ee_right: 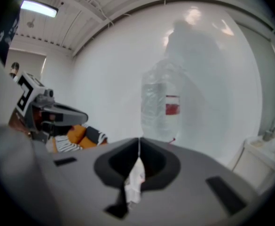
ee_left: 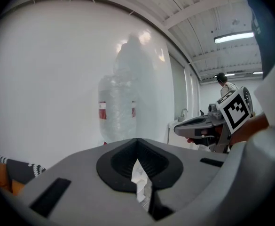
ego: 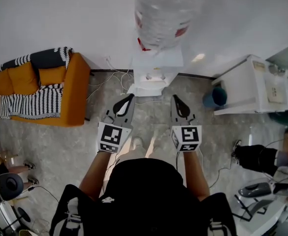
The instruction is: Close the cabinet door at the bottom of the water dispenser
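The white water dispenser (ego: pixel 156 68) stands against the far wall with a big clear bottle (ego: pixel 158 14) on top. A white panel at its foot (ego: pixel 144 89) juts towards me; whether that is the cabinet door I cannot tell. My left gripper (ego: pixel 131 97) and right gripper (ego: pixel 174 98) are held side by side just short of the dispenser, both shut with nothing in them. In the left gripper view the left gripper (ee_left: pixel 137 142) points at the bottle (ee_left: pixel 117 109). The right gripper (ee_right: pixel 138 142) faces the bottle (ee_right: pixel 161 102) too.
An orange sofa (ego: pixel 40 82) with a striped blanket stands at the left. A white sink unit (ego: pixel 254 85) and a blue bin (ego: pixel 216 97) are at the right. Cables (ego: pixel 104 80) trail over the floor by the dispenser. Dark gear lies at the lower right (ego: pixel 257 159).
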{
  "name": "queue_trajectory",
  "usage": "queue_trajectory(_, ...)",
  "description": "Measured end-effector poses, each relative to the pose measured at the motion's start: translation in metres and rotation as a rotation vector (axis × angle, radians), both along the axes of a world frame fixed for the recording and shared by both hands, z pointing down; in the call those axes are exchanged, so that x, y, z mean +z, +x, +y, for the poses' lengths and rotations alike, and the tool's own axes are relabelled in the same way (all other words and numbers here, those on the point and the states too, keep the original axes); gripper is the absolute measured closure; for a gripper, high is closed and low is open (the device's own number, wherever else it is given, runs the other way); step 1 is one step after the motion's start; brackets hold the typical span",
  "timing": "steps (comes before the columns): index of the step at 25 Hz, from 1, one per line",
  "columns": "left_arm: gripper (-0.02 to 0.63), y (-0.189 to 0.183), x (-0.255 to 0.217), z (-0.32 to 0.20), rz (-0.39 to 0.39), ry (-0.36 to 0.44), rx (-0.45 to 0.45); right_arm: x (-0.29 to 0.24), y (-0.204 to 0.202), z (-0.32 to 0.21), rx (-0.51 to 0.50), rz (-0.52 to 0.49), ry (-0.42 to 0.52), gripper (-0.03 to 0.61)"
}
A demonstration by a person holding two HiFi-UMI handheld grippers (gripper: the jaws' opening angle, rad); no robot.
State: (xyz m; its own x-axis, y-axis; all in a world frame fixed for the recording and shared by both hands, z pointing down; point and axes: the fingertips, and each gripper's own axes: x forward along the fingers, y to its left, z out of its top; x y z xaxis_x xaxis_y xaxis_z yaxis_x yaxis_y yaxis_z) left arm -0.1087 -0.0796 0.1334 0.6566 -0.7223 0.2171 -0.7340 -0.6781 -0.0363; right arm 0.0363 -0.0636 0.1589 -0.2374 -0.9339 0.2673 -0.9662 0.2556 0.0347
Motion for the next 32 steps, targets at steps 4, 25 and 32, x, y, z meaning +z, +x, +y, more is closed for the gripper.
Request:
queue_trajectory(4,0.603,0.009,0.016,0.001,0.009,-0.049,0.010,0.018,-0.002,-0.004,-0.013,-0.022,-0.046,0.543)
queue_trajectory(25,0.603,-0.013,0.159,0.008,-0.009,-0.292,-0.128,0.146,-0.035,-0.019,-0.244,0.039,-0.307,0.543)
queue_trajectory(32,0.603,-0.038,0.211,0.009,0.006,-0.355,-0.185,0.199,-0.061,-0.019,-0.306,0.054,-0.359,0.543)
